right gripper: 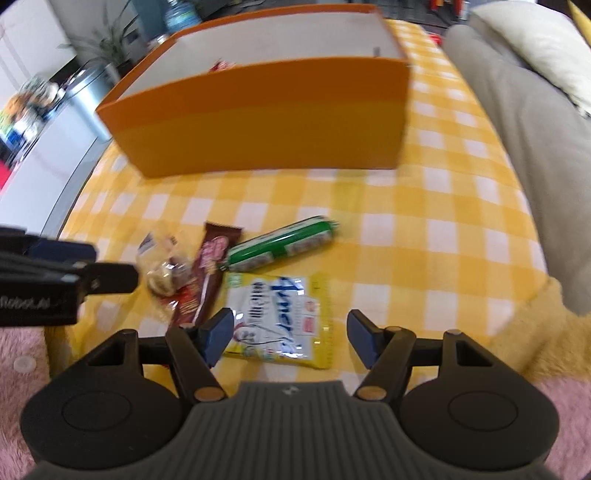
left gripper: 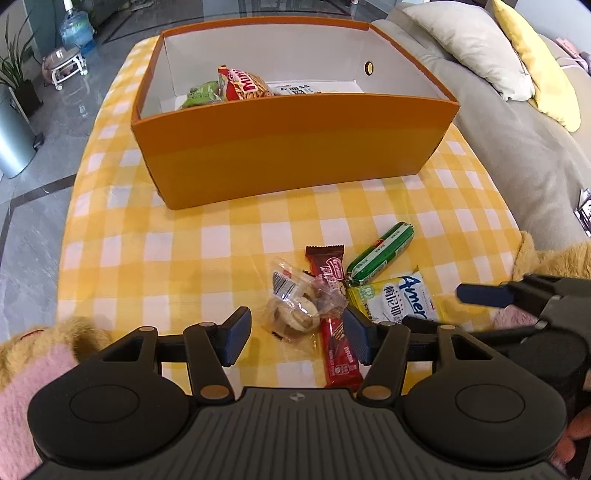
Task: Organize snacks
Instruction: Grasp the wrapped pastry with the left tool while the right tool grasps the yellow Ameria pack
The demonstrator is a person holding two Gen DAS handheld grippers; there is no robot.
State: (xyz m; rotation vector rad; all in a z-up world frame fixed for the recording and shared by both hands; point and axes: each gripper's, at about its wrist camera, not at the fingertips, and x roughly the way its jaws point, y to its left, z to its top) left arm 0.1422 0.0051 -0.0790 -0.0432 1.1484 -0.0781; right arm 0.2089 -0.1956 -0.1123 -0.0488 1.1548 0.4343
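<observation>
An orange box (left gripper: 291,147) sits at the far side of a yellow checked cloth (left gripper: 184,240), its near wall standing between the loose snacks and the packets already inside: a green bag (left gripper: 203,94), a red bag (left gripper: 242,85) and a white pack (left gripper: 295,88). Near the front edge four snacks lie bunched together. A clear cookie bag (left gripper: 295,306) is leftmost and overlaps a red-brown bar (left gripper: 332,314); a green sausage (left gripper: 382,253) lies slanted just beyond, its end touching the yellow packet (left gripper: 399,302) on the right. The left gripper (left gripper: 295,334) hangs over the cookie bag and bar with its jaws apart, the pads pressing on nothing. The right gripper (right gripper: 288,334) hangs over the yellow packet (right gripper: 279,319), its jaws likewise spread and empty; the bar (right gripper: 208,277) lies just by its left finger. The two tools are close, each showing at the edge of the other's view. A beige sofa (left gripper: 517,147) with a cream cushion (left gripper: 472,48) and a yellow one (left gripper: 539,62) runs along the right side. On the left is grey tiled floor (left gripper: 48,166), with a plant (left gripper: 14,70), a water jug (left gripper: 75,31) and a metal bin (left gripper: 11,144). Fluffy pink and tan sleeves (left gripper: 33,365) frame the near corners.
</observation>
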